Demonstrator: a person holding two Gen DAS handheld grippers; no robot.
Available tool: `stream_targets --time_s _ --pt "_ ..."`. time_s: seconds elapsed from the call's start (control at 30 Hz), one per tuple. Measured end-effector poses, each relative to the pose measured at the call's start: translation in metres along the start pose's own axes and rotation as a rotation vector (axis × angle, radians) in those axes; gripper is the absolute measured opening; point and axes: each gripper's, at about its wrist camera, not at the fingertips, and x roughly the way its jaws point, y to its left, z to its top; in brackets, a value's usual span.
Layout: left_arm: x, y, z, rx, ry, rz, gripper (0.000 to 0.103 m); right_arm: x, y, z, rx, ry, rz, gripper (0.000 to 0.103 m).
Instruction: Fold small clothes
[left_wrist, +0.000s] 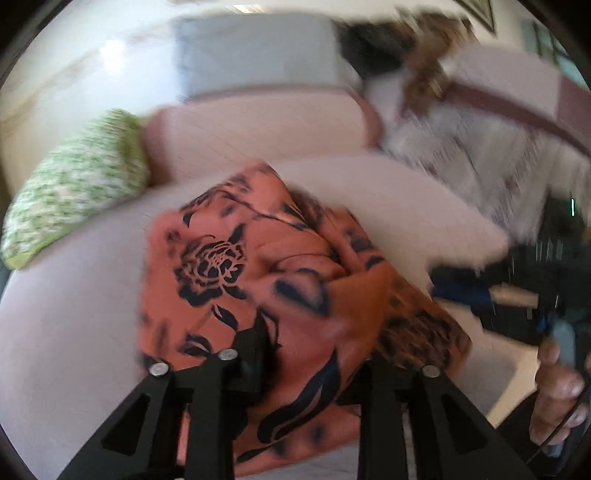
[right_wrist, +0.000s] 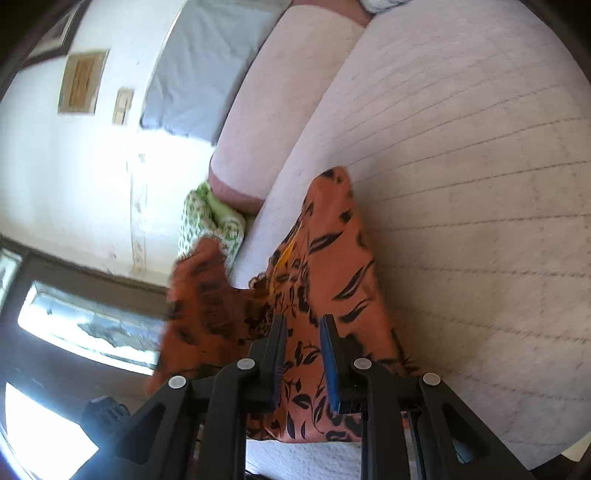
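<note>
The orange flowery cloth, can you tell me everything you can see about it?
The orange cloth looks thin and silky, printed with dark flowers and leaves. It is crumpled and bunched, partly lifted over the pale quilted couch cushion. The right claw has fabric between its fingers and seems to pinch it. The left claw has cloth draped between its fingers; its grip is unclear.
</note>
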Motion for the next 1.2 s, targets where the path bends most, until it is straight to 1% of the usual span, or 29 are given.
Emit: stream_targets --time_s 0.07,0.1,0.13,0.17,0.2,0.23,0.27,0.3,0.33,0.37,0.4,0.47,0.53,0.63,0.7,0.73,0.77,0.8,0.83,0.87,0.9,0.97,1.03,1.1,1.13,1.17,1.2 --pt "0.016 -0.01 -0.007 0.007 0.095 -0.024 0.036 -0.002 -0.007 0.004 0.018 0.008 0.005 0.022" --pt "0.016 -0.009 -0.01 0.002 0.103 -0.018 0.039 -0.001 -0.009 0.006 0.027 0.015 0.001 0.022" --pt "0.01 -0.006 -0.012 -0.002 0.09 -0.033 0.041 0.0 -0.01 0.007 0.036 0.022 0.006 0.022" --pt "0.004 -0.004 -0.012 -0.007 0.081 -0.054 0.044 0.006 -0.008 0.005 0.042 0.031 0.014 0.025" --pt "-0.008 0.004 -0.012 -0.027 0.065 -0.094 0.051 0.009 -0.008 0.005 0.045 0.044 0.022 0.028" --pt "-0.019 0.011 -0.013 -0.047 0.047 -0.121 0.055 0.011 -0.006 0.005 0.043 0.061 0.028 0.039" --pt "-0.032 0.02 -0.014 -0.074 0.017 -0.147 0.062 0.01 -0.005 0.004 0.037 0.064 0.034 0.06" --pt "-0.049 0.035 -0.014 -0.114 -0.032 -0.166 0.066 0.012 0.0 0.001 0.027 0.06 0.047 0.068" --pt "-0.056 0.044 -0.016 -0.136 -0.058 -0.169 0.069 0.014 0.007 -0.002 0.007 0.058 0.058 0.071" --pt "-0.062 0.053 -0.012 -0.167 -0.084 -0.163 0.07 0.019 0.015 -0.004 -0.02 0.069 0.059 0.071" --pt "-0.068 0.068 -0.013 -0.201 -0.096 -0.134 0.07 0.023 0.02 -0.006 -0.04 0.081 0.054 0.071" --pt "-0.067 0.089 -0.016 -0.234 -0.081 -0.058 0.07 0.035 0.029 -0.013 -0.069 0.109 0.028 0.071" --pt "-0.061 0.104 -0.023 -0.268 -0.043 0.03 0.07 0.051 0.035 -0.02 -0.089 0.145 -0.022 0.071" --pt "-0.048 0.118 -0.038 -0.314 0.011 0.08 0.07 0.074 0.037 -0.03 -0.098 0.198 -0.107 0.071" --pt "-0.039 0.116 -0.045 -0.306 0.064 0.111 0.07 0.086 0.039 -0.037 -0.109 0.227 -0.126 0.071" --pt "-0.036 0.113 -0.048 -0.3 0.078 0.107 0.07 0.091 0.045 -0.043 -0.137 0.244 -0.131 0.071" --pt "-0.04 0.113 -0.052 -0.299 0.076 0.103 0.07 0.094 0.05 -0.048 -0.173 0.247 -0.141 0.062" --pt "-0.041 0.109 -0.052 -0.292 0.07 0.098 0.07 0.095 0.058 -0.054 -0.231 0.227 -0.175 0.052" --pt "-0.043 0.106 -0.051 -0.285 0.068 0.094 0.07 0.093 0.064 -0.058 -0.289 0.207 -0.209 0.031" --pt "-0.045 0.103 -0.05 -0.28 0.066 0.09 0.07 0.09 0.069 -0.06 -0.324 0.188 -0.226 0.028" --pt "-0.047 0.1 -0.047 -0.273 0.062 0.083 0.07 0.087 0.073 -0.061 -0.343 0.166 -0.225 0.027" --pt "-0.052 0.092 -0.039 -0.258 0.046 0.063 0.07 0.069 0.082 -0.058 -0.369 0.088 -0.196 0.024" --pt "-0.055 0.087 -0.036 -0.243 0.032 0.042 0.07 0.043 0.087 -0.052 -0.39 -0.018 -0.168 0.023" --pt "-0.053 0.076 -0.032 -0.219 0.034 0.025 0.07 0.022 0.085 -0.047 -0.393 -0.089 -0.179 0.023" --pt "-0.051 0.073 -0.031 -0.212 0.038 0.024 0.07 0.014 0.079 -0.041 -0.373 -0.098 -0.181 0.023" --pt "-0.045 0.067 -0.03 -0.201 0.054 0.03 0.07 0.012 0.072 -0.038 -0.353 -0.073 -0.184 0.023" --pt "-0.04 0.062 -0.031 -0.192 0.071 0.034 0.07 0.017 0.059 -0.033 -0.317 0.005 -0.194 0.023"
